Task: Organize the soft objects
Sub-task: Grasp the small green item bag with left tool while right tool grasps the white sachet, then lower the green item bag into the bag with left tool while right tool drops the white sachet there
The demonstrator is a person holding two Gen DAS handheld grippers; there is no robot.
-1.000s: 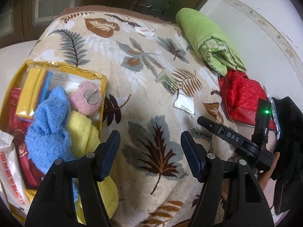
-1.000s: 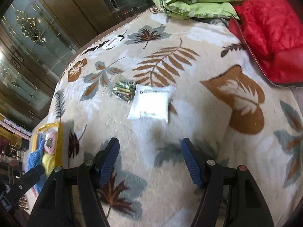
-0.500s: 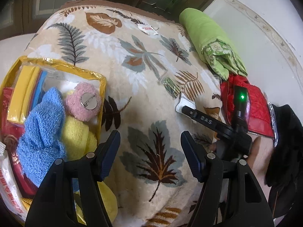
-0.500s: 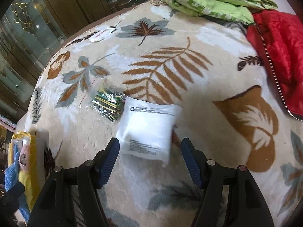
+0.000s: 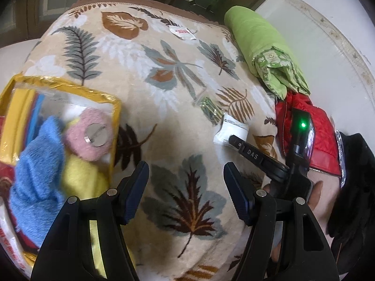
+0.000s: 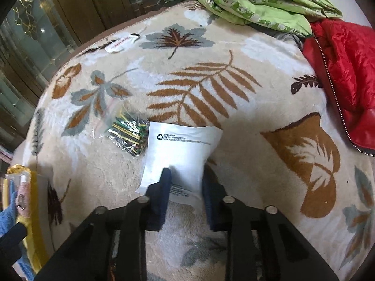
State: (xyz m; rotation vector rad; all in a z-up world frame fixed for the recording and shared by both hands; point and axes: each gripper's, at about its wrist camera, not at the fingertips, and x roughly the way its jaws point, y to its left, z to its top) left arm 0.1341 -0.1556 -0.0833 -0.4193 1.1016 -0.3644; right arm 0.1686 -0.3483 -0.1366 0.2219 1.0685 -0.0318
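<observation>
On the left, a shiny yellow bag [image 5: 61,89] holds a fuzzy blue cloth [image 5: 35,171], a yellow one and a round pink puff [image 5: 93,138]. The left gripper [image 5: 186,189] hangs wide open over the soft leaf blanket [image 5: 164,121], with nothing in it. Only the right view shows the right gripper [image 6: 185,187] closing on the flat white packet [image 6: 182,149], pads at its near edge. A little bag of green sticks [image 6: 127,132] touches the packet. Green bedding [image 6: 257,2] and a puffy red jacket [image 6: 349,75] lie to the right.
</observation>
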